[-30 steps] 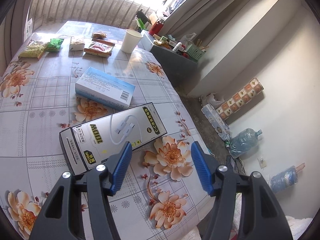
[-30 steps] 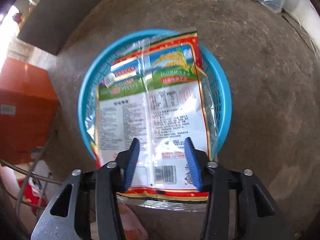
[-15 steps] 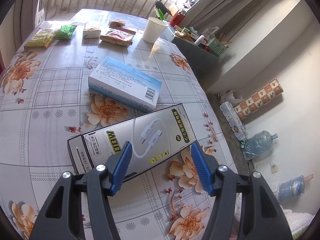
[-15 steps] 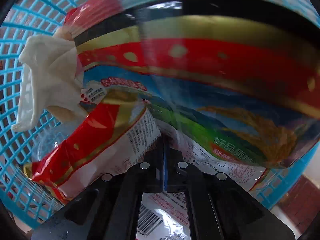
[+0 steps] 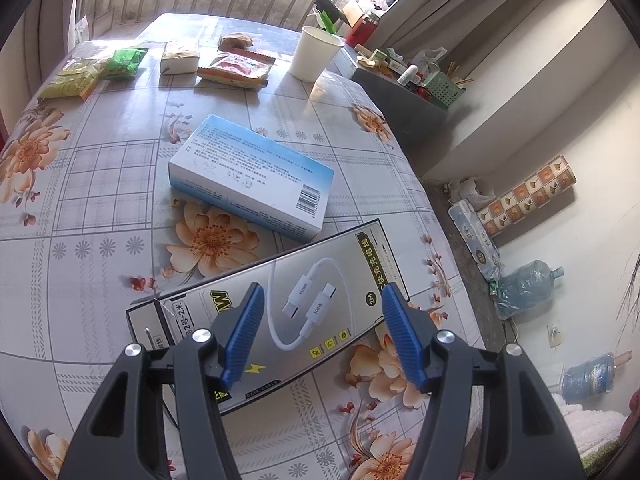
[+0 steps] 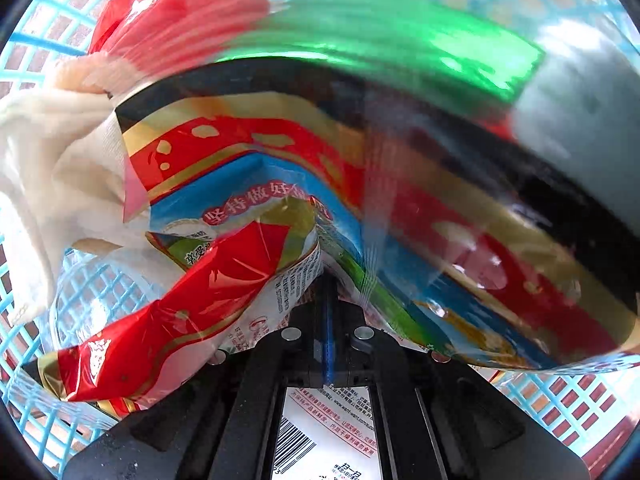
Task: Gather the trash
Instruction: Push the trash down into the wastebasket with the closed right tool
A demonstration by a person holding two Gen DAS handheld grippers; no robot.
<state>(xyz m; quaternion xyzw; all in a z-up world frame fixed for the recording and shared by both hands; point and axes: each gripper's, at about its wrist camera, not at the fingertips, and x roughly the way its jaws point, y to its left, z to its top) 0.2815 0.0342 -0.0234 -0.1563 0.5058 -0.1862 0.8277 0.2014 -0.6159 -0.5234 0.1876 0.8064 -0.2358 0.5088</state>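
In the left wrist view my left gripper (image 5: 323, 292) is open and hovers over a grey charging-cable box (image 5: 352, 264) lying on the flowered table (image 5: 100, 168). The box shows in the gap between the blue pads (image 5: 244, 332), and I see no contact. A white and blue box (image 5: 252, 176) lies just beyond it. In the right wrist view my right gripper (image 6: 326, 292) is shut, its tip pressed into a crumpled red and blue rice bag (image 6: 248, 168) inside the blue basket (image 6: 24, 40). The bag folds around the tip and hides it.
At the table's far end stand a paper cup (image 5: 314, 58), snack packets (image 5: 236, 68), a tissue pack (image 5: 180, 56) and green (image 5: 124, 62) and yellow (image 5: 74, 80) packets. The basket also holds a white crumpled tissue (image 6: 60, 160) and a blurred green wrapper (image 6: 380, 40).
My left gripper came closer and lower over the cable box, still open. My right gripper shut and plunged from above the basket down into it, crumpling the flat bag.
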